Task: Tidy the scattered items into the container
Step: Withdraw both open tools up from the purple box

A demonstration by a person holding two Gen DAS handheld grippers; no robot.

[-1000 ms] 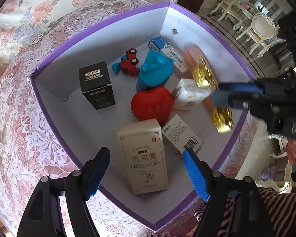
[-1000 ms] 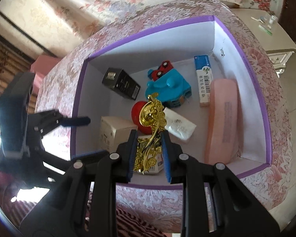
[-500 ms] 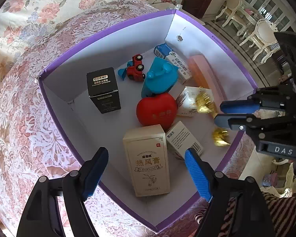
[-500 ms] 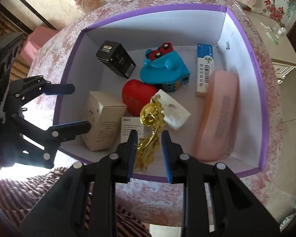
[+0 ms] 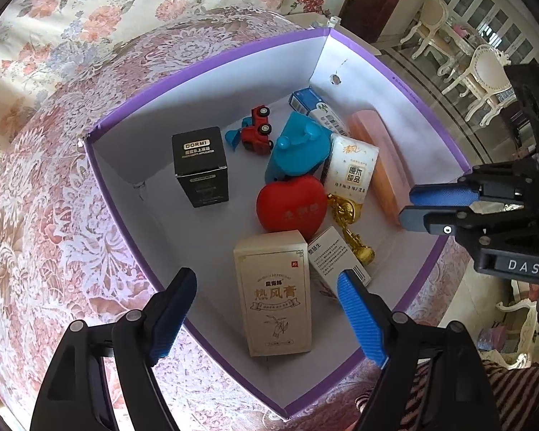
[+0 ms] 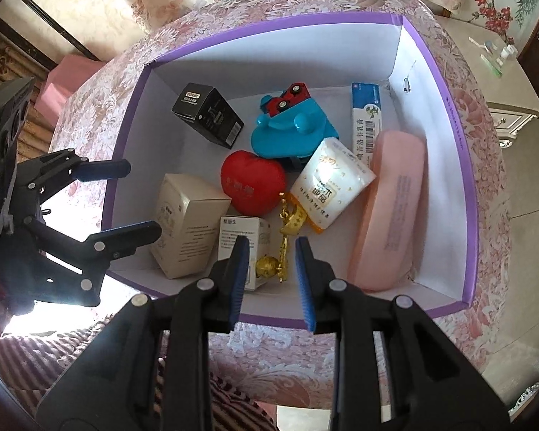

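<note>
A purple-rimmed white box (image 5: 212, 61) (image 6: 470, 215) holds several items. A gold trinket (image 5: 352, 226) (image 6: 287, 237) lies on the box floor between a red apple (image 5: 291, 208) (image 6: 251, 186), a tissue pack (image 6: 330, 183) and a small white carton (image 6: 240, 240). My right gripper (image 6: 271, 276) (image 5: 413, 204) is open and empty just above the box's near rim, over the trinket. My left gripper (image 5: 269, 309) (image 6: 140, 201) is open and empty above the box's edge, over a beige carton (image 5: 273, 291).
Also in the box are a black carton (image 5: 201, 165), a red toy truck (image 5: 257, 131), a blue plastic toy (image 5: 298, 151), a toothpaste box (image 6: 366, 122) and a pink case (image 6: 391, 208). The box sits on floral lace cloth (image 5: 54, 197). A white bedside table (image 6: 499, 82) stands behind it.
My right gripper has opened and let go of the gold trinket, which now lies on the box floor. The gripper has drawn back towards the rim. The left gripper has hardly moved.
</note>
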